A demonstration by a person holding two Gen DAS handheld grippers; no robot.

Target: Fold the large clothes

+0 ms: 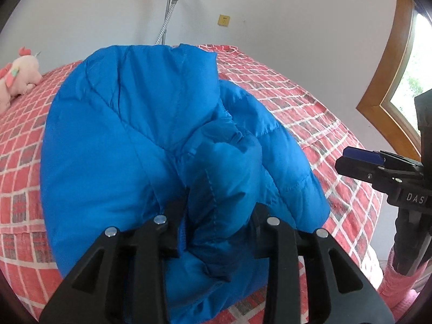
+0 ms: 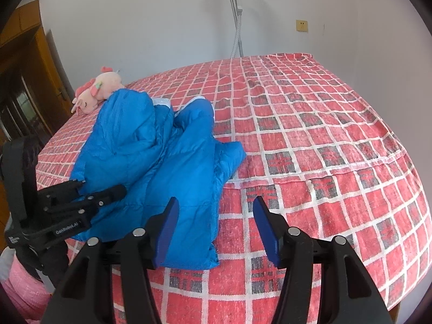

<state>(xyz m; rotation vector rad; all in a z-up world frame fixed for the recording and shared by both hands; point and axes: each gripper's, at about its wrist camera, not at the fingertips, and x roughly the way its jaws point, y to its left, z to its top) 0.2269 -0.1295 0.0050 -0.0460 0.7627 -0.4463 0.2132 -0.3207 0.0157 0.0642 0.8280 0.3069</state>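
Bunched between the fingers of my left claw point(image 1: 216, 232) is a fold of the blue jacket point(image 2: 162, 167), heaped on the bed point(image 2: 310, 135) near its front edge. Right claw point(image 2: 216, 229), beside the jacket's hem, gapes empty. Mid-fold, I judge; next, lay this flap flat.

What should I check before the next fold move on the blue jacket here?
1. Left tool has jacket fabric between its fingers: ok.
2. Left tool's grip firm: cannot tell.
3. Right tool open and empty: ok.
4. Jacket fully on the bed: ok.
5. Jacket lying flat: not ok, bunched and heaped.
6. Plush toy apart from the jacket: cannot tell, it looks very close.
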